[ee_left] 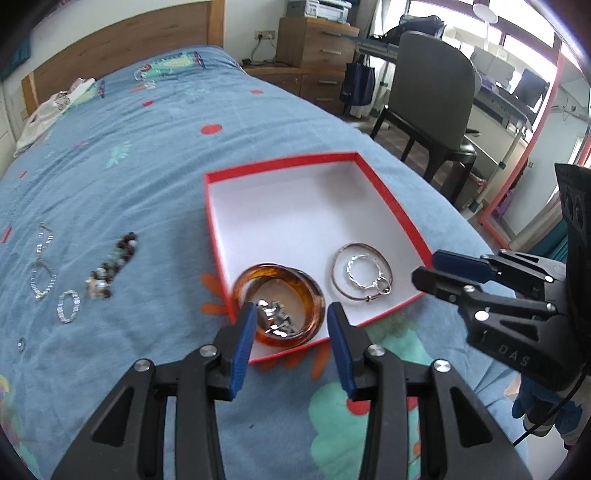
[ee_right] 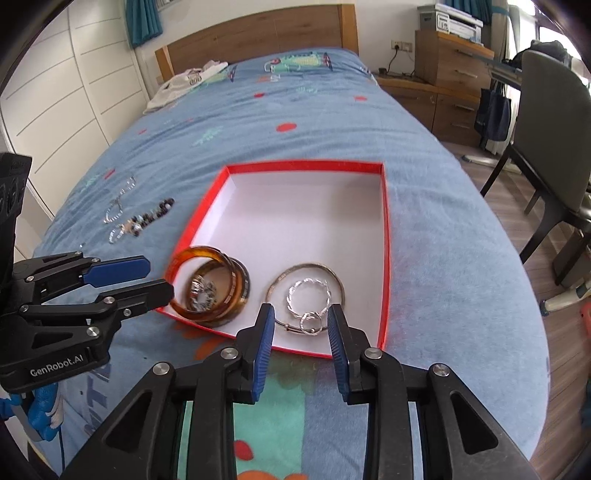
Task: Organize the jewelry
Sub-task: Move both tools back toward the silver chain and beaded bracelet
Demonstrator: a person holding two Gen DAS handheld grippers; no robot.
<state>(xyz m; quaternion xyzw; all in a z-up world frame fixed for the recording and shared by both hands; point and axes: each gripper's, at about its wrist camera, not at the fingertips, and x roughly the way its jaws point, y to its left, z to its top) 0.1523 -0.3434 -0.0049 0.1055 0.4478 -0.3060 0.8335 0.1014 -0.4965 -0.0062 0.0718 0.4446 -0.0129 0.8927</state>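
A bed covered in a blue patterned quilt (ee_right: 443, 229) fills both views, with a wooden headboard (ee_right: 258, 33) at its far end. On the quilt sits a shallow red cardboard box with a white inside (ee_right: 306, 218), lid off. In the near part of the box lie 2 amber translucent plastic bangles (ee_left: 280, 306), stacked and overlapping, with a small heap of silver metal links (ee_left: 275, 319) inside their ring. Just beside them, to the right, a thin rose-gold wire bangle (ee_right: 306, 291) rings a twisted silver bracelet (ee_right: 308, 291) and 2 small silver hoops (ee_right: 312, 323).

To the left of the box, well apart from it, a dark beaded bracelet (ee_left: 112, 267), a silver chain (ee_left: 42, 266) and a small silver band (ee_left: 68, 306) lie loose on the quilt.

The left gripper (ee_left: 291, 317) hangs above the amber bangles, blue pads parted and holding nothing. The right gripper (ee_right: 300, 317) hangs over the hoops (also empty), its pads apart too.
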